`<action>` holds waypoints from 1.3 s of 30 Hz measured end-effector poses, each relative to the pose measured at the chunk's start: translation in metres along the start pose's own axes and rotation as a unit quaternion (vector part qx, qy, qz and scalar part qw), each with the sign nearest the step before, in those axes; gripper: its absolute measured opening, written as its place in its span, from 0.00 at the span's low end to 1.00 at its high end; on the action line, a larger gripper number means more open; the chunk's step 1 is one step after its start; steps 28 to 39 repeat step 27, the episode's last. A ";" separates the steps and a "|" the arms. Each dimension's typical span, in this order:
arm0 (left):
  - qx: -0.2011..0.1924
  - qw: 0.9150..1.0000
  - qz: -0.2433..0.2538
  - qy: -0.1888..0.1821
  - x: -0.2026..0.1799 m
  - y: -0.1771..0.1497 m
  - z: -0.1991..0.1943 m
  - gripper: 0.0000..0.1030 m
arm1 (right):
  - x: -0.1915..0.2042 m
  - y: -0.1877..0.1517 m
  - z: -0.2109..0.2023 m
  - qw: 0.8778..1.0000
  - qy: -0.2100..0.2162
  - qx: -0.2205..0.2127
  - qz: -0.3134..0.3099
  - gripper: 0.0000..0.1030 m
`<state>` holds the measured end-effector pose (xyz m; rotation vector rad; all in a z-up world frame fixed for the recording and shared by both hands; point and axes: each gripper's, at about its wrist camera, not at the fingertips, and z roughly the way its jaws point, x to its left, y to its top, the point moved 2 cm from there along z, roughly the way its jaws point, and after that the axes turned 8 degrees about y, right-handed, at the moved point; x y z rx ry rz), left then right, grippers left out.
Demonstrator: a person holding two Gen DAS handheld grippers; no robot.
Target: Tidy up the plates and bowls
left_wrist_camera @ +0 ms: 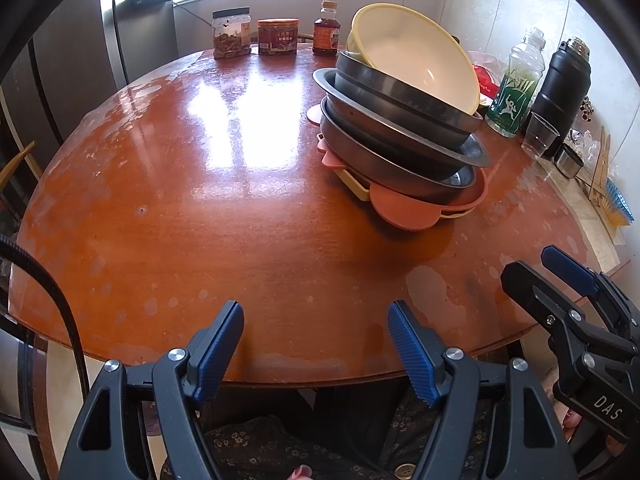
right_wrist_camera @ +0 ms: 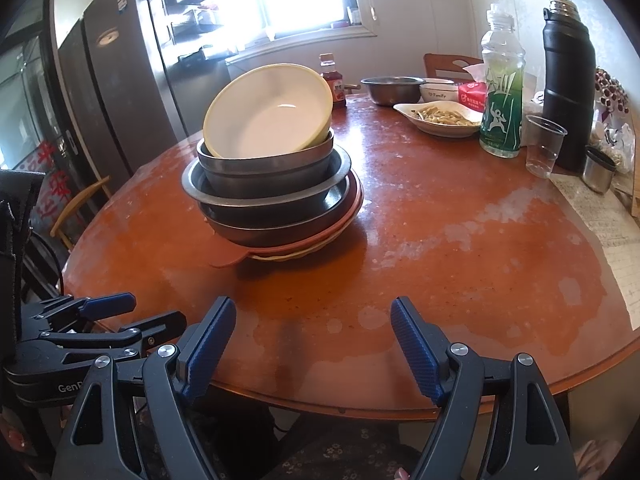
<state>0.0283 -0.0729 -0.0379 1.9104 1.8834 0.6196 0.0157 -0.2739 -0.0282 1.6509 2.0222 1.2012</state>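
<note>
1. The stack of dishes [right_wrist_camera: 276, 184] stood toward the middle of the round bench [right_wrist_camera: 460, 272]: a cream bowl [right_wrist_camera: 268, 116] tilted on top, steel bowls [right_wrist_camera: 268, 184] nested beneath it, and a terracotta plate [left_wrist_camera: 404, 208] over a yellow tray [left_wrist_camera: 352, 178] at the bottom.
2. I judged the piling done, or nearly so. The cream bowl sat crooked, leaning on the steel rim instead of seated flat.
3. My left claw [left_wrist_camera: 316, 344] hung released over the near edge of the bench, jaws apart with nothing between them. My right claw [right_wrist_camera: 314, 344] was likewise released and empty, well apart from the stack.
4. The next move, as I read it, called for either seating the tilted bowl level or fetching the loose dishes at the far side: a steel bowl [right_wrist_camera: 394, 90] and a small white bowl [right_wrist_camera: 438, 90].
5. A plate of food [right_wrist_camera: 440, 118] lay there too; I would have left it.
6. A green bottle [right_wrist_camera: 502, 92], a black flask [right_wrist_camera: 568, 88] and a clear plastic cup [right_wrist_camera: 544, 146] crowded that corner and stood near the reach path. The cup looked easy to knock over.
7. Jars [left_wrist_camera: 256, 32] stood at the far rim, out of the way.
</note>
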 end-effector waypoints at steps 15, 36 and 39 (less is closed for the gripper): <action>0.000 1.000 0.000 0.001 0.000 -0.001 0.000 0.72 | 0.001 0.000 0.000 1.000 0.000 -0.001 -0.001 0.79; 0.006 1.000 -0.022 0.005 0.016 0.006 0.003 0.72 | -0.006 0.004 0.000 1.000 -0.009 -0.001 0.004 0.78; 0.006 1.000 -0.022 0.005 0.016 0.006 0.003 0.72 | -0.006 0.004 0.000 1.000 -0.009 -0.001 0.004 0.78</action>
